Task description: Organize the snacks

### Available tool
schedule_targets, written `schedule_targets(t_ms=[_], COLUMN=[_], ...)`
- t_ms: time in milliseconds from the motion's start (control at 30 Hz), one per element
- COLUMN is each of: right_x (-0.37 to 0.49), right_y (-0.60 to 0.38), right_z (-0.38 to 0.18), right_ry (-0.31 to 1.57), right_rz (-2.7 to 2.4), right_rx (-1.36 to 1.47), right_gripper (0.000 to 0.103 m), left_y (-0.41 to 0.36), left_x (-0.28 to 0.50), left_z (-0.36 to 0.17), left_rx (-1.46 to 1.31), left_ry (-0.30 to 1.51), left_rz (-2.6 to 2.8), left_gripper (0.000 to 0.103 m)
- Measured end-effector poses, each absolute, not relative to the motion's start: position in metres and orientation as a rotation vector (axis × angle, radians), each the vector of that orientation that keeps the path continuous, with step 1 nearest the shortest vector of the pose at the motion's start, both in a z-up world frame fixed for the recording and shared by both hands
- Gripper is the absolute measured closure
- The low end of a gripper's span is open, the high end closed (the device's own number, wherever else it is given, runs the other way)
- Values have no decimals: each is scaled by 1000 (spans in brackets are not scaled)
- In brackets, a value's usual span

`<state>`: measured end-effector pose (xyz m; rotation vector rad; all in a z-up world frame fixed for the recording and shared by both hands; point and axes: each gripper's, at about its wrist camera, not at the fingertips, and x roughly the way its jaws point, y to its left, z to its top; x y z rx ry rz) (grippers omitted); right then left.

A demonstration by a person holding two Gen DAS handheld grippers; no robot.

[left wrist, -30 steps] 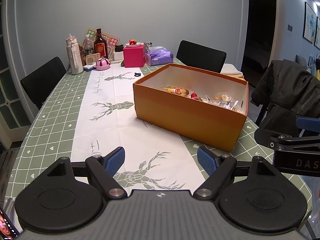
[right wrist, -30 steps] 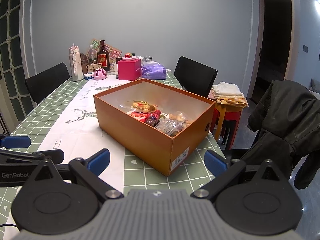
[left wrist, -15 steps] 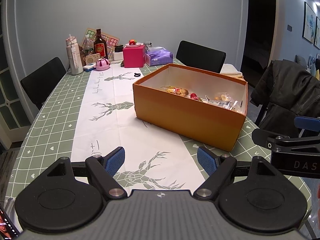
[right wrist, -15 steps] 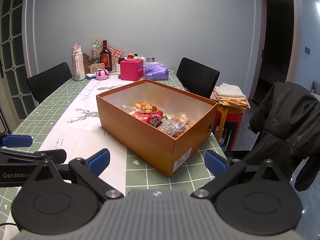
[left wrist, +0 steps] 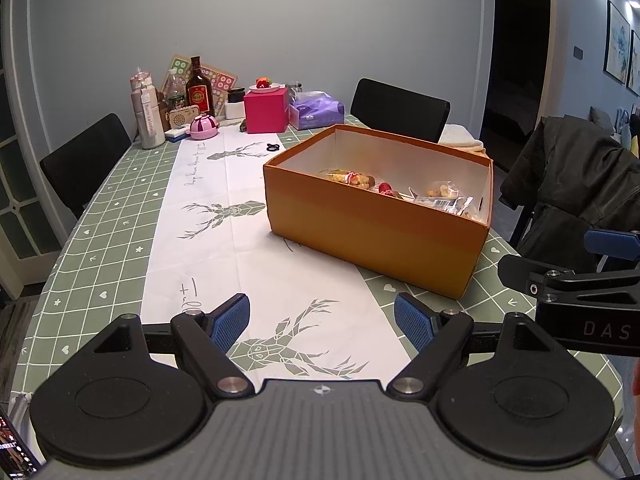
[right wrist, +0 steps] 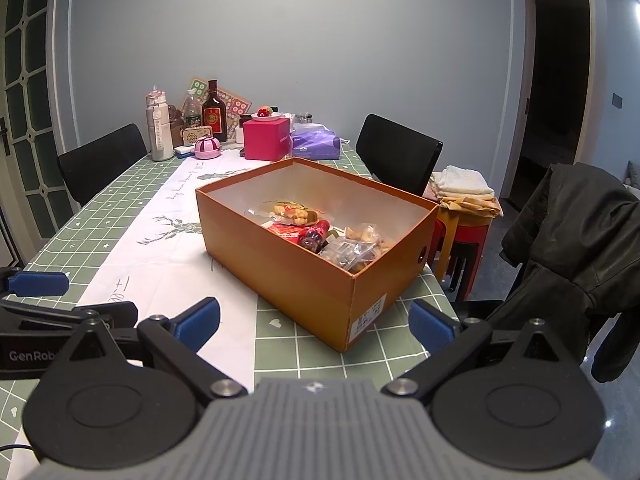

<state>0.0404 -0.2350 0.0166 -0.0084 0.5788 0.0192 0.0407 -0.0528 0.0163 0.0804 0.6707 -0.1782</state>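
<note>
An open orange cardboard box (left wrist: 372, 228) (right wrist: 296, 268) stands on the table and holds several wrapped snacks (right wrist: 316, 228) (left wrist: 400, 190): clear bags of biscuits and a red packet. My left gripper (left wrist: 322, 322) is open and empty, held above the table runner well short of the box. My right gripper (right wrist: 314, 320) is open and empty, near the box's front right corner. Each gripper shows at the side edge of the other's view.
The table has a green checked cloth (left wrist: 100, 220) with a white deer runner (left wrist: 224, 216). Bottles (left wrist: 148, 114), a pink box (left wrist: 266, 110) and a purple tissue pack (left wrist: 316, 110) crowd the far end. Black chairs (right wrist: 396, 152) flank the table; a dark jacket (right wrist: 576, 232) hangs at right, beside a stool (right wrist: 460, 220) with towels.
Both grippers have drifted slightly; the right wrist view has backed off and risen a little from the box. Jaws stay open. The box and snacks have not moved.
</note>
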Motion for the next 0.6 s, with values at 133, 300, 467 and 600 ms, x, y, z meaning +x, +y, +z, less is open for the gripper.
schedule_targets(t_ms=[133,300,467,600], right_x=[42,42,43,43], right_y=[-236,-236,-235,-236], right_z=[15,14,14,14], right_ry=[581,586,586,586], right_rz=[22,26,29,28], right_rx=[-8,-7,-7,-8], right_gripper=[5,5,5,5], left_y=[-53,-51,-52,-53], left_x=[41,41,39,38], left_z=[16,15,16,16], left_rx=[81,74,82,85], left_ry=[671,676,663,659], left_rz=[-178,-178,-178,-176], left_gripper=[7,7,7,7])
